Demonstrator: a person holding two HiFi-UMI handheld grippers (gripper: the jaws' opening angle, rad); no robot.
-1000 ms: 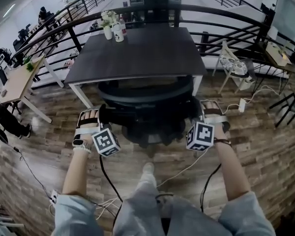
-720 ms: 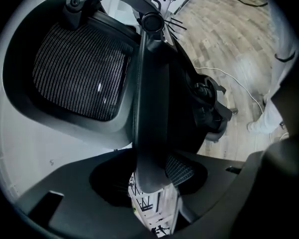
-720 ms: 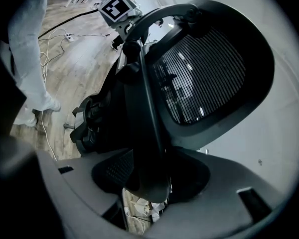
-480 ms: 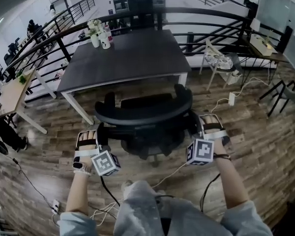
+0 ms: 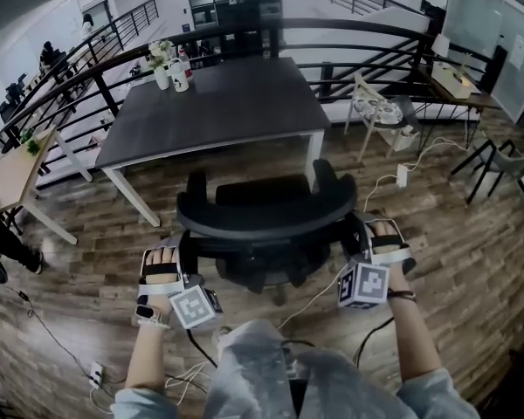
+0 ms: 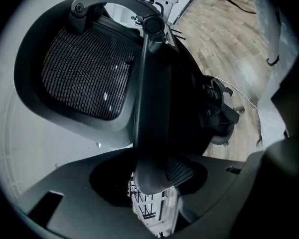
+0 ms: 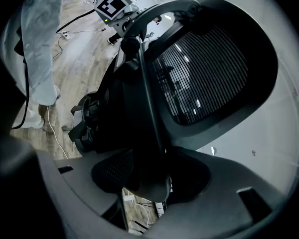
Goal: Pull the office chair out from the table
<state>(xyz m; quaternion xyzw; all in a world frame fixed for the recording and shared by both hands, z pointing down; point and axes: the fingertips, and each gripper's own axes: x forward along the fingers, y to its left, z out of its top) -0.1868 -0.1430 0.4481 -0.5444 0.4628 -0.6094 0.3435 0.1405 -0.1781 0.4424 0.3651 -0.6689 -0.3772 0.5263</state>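
Standing on the plank floor (image 5: pixel 472 234) just clear of the table's near edge, the black office chair (image 5: pixel 262 212) faces the dark table (image 5: pixel 210 103) with its mesh back turned to the person. Its two armrests reach toward the tabletop, the right one close beside the white table leg, and the seat is out from under the top.

Each side of the backrest frame is clamped. The left gripper (image 5: pixel 186 247) has its jaws spread wide around the left edge of the frame, which fills the gap between them. The right gripper (image 5: pixel 353 236) is closed the same way on the right edge, its jaws also wide because the frame is thick.

Behind the chair, the person's pale trousers (image 5: pixel 262 365) are close to its base, with loose cables (image 5: pixel 319 297) on the boards underneath. On the table's far left corner stand a few vases and bottles (image 5: pixel 170 64). A black railing (image 5: pixel 349 29) curves round beyond it.
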